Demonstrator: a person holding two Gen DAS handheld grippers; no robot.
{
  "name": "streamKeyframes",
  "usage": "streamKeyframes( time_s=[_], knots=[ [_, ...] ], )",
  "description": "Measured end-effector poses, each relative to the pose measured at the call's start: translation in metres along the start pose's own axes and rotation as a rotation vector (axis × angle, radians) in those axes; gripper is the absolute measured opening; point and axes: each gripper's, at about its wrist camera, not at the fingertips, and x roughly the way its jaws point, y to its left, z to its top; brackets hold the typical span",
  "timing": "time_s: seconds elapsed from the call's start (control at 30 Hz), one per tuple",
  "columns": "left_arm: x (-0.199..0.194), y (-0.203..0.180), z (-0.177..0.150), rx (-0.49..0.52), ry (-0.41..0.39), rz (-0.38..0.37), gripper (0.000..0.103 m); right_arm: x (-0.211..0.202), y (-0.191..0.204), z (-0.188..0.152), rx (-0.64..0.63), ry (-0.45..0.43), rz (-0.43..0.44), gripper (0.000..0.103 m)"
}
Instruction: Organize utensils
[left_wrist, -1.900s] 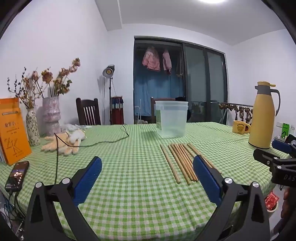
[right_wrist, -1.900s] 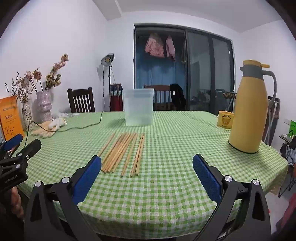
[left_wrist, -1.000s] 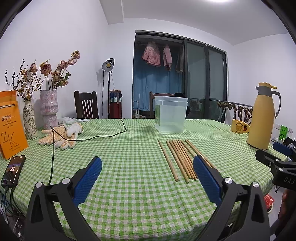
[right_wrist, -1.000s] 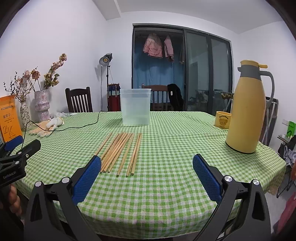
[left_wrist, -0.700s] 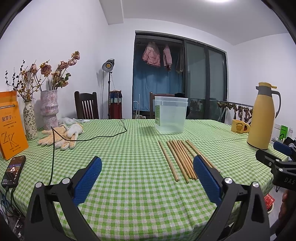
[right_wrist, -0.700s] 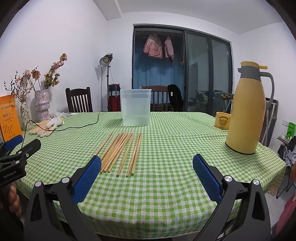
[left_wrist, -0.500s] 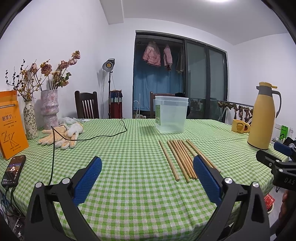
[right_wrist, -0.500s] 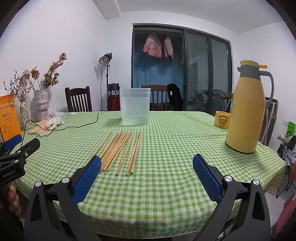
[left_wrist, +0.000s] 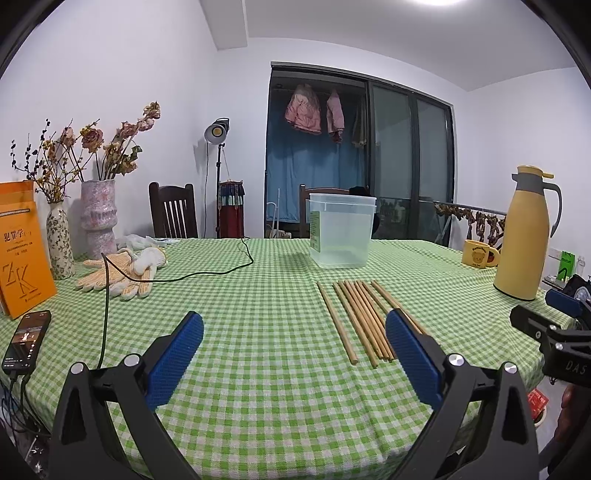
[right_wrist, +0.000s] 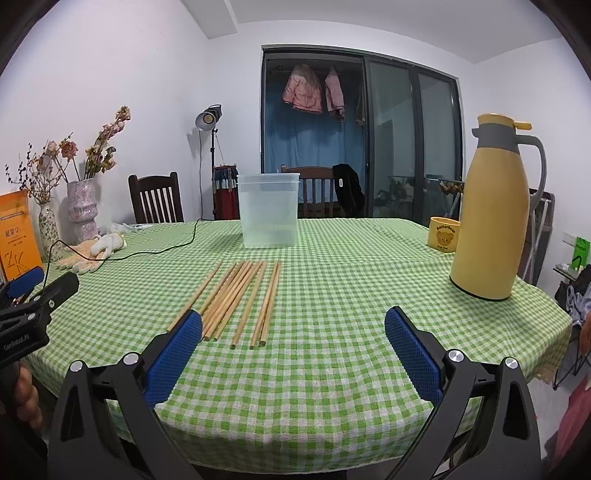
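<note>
Left tongs (left_wrist: 293, 354) and right tongs (right_wrist: 293, 352): both spread wide, empty, hovering at the desk's (right_wrist: 332, 354) near edge. Chopsticks (right_wrist: 236, 299) lie mid-desk in a loose row, touching; clear tub (right_wrist: 267, 210) stands beyond them. Risks: a pinch catches several sticks and scatters them, thin sticks slip from the pads, the light tub tips on entry.
</note>
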Motion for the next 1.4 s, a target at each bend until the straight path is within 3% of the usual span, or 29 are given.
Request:
streamKeyframes(
  time_s=[1.4],
  knots=[
    [0.0011,-0.0034,0.0011,0.009,0.001,0.006,0.096,0.0038,-0.0030,-0.0027,0.002,0.009,-0.010,0.095]
  ],
)
